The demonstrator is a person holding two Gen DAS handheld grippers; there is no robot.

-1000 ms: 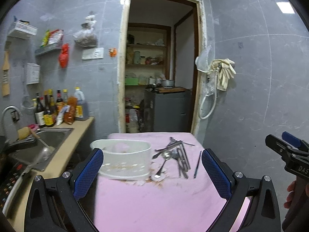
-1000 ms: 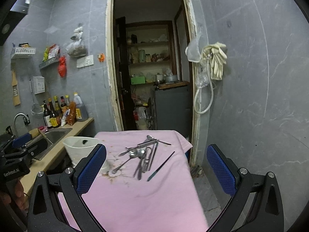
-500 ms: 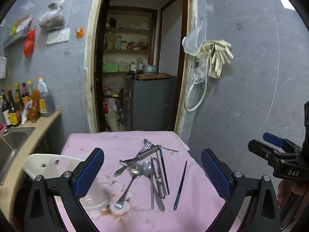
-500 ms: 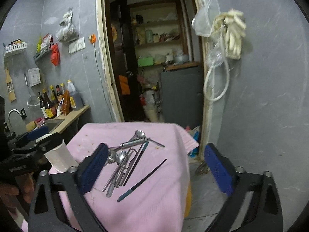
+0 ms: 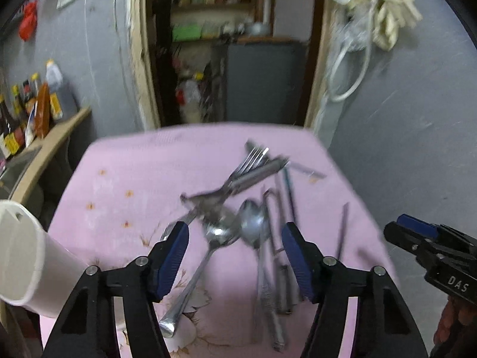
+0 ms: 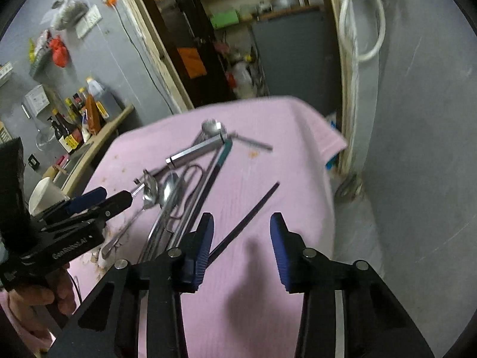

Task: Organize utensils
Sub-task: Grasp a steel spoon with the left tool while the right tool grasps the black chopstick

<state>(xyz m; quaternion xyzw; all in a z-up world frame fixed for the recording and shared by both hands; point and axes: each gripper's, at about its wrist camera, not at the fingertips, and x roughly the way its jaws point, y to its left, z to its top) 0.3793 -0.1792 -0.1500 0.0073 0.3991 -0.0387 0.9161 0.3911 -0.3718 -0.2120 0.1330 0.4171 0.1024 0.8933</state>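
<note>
Left wrist view: the left tool, jaws just narrowed yet still parted with nothing pinched, hangs over the utensil pile (spoons, a fork, long handles) on the pink-covered table, a white holder at its left. The right tool, jaws likewise just drawn closer, still apart and empty, hovers over a lone dark chopstick.

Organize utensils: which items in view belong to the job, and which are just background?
Job:
- utensil pile
- lone dark chopstick
- white holder
- left gripper, right gripper, nothing gripped

Background:
- sauce bottles
- gloves on the wall
- pink cloth
</note>
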